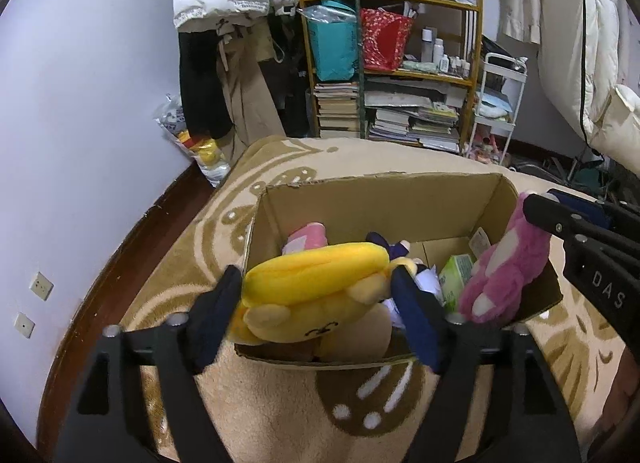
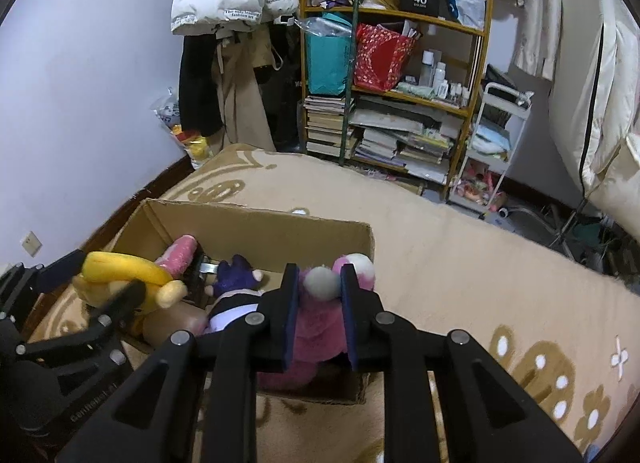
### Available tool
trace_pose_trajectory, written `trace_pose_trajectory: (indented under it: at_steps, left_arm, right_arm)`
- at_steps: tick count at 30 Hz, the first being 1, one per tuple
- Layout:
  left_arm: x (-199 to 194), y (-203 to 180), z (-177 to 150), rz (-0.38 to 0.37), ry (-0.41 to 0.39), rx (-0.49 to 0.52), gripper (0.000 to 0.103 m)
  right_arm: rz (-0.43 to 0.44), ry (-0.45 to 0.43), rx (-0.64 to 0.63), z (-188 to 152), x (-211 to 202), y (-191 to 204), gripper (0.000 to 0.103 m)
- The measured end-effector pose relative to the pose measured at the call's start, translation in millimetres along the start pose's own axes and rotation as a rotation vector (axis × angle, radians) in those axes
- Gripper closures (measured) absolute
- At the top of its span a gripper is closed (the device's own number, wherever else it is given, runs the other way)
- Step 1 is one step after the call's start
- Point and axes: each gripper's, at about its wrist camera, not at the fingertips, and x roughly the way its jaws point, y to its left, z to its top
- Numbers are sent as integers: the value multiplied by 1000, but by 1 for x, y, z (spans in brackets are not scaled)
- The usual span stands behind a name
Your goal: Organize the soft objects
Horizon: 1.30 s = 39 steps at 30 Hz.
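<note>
An open cardboard box point(image 1: 360, 203) stands on a beige patterned blanket point(image 1: 280, 415); it also shows in the right wrist view point(image 2: 240, 231). My left gripper point(image 1: 320, 295) is shut on a yellow plush toy point(image 1: 316, 275) and holds it over the box's near left side; the toy also shows in the right wrist view point(image 2: 120, 271). My right gripper point(image 2: 320, 287) is shut on a pink plush toy point(image 2: 316, 327) over the box's right end; the toy also shows in the left wrist view point(image 1: 504, 271). Inside lie a purple doll point(image 2: 236, 279), a pink toy point(image 2: 182, 249) and a green packet point(image 1: 456, 275).
A wooden shelf point(image 1: 400, 63) with books, bags and bottles stands behind the bed. A white trolley point(image 1: 496, 103) is at its right. Coats hang on the wall point(image 1: 224, 63). A plastic bag with toys point(image 1: 200, 147) lies in the corner. White bedding point(image 2: 592, 83) hangs at right.
</note>
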Motion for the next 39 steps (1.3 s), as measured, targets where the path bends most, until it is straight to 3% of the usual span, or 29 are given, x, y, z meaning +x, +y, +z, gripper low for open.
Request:
trace_pose_trajectory:
  at_steps: [3,7,11,16,18,22,24,29,39]
  left_arm:
    - [-2,3,-1,-5,-1,-15,21]
    - [-4,7,-1,2,-3,-29,10]
    - [-7,11,1,-7,-2,-60,10]
    - [-17,10,2,-2,-15,-54,9]
    - [-23,9,1,25,-21,-41,9]
    - [-40,11,-4,51,-25,-54,9]
    - [-52,12,-6,52,-38,-73,9]
    - [-88,16,-10,62,-78,-90,9]
    - [-161,32,-28,89,-169,-115,9]
  right_arm:
    - [45,17,31,-1,1,-5,76]
    - [79,30,73,-4,1,-9,75]
    - [96,21,86,-6,-4,-13,52]
    - [93,-8,82,0,-15,-13,43]
    - [91,-21,71,1,-22,-12,28]
    - [101,-41,62,1,-37,-9,18]
    - [103,-46,57,2,-45,-8,5]
    - [100,-83,35,5,-78,-6,0]
    - [105,-176,-12,-1,-159,-4,0]
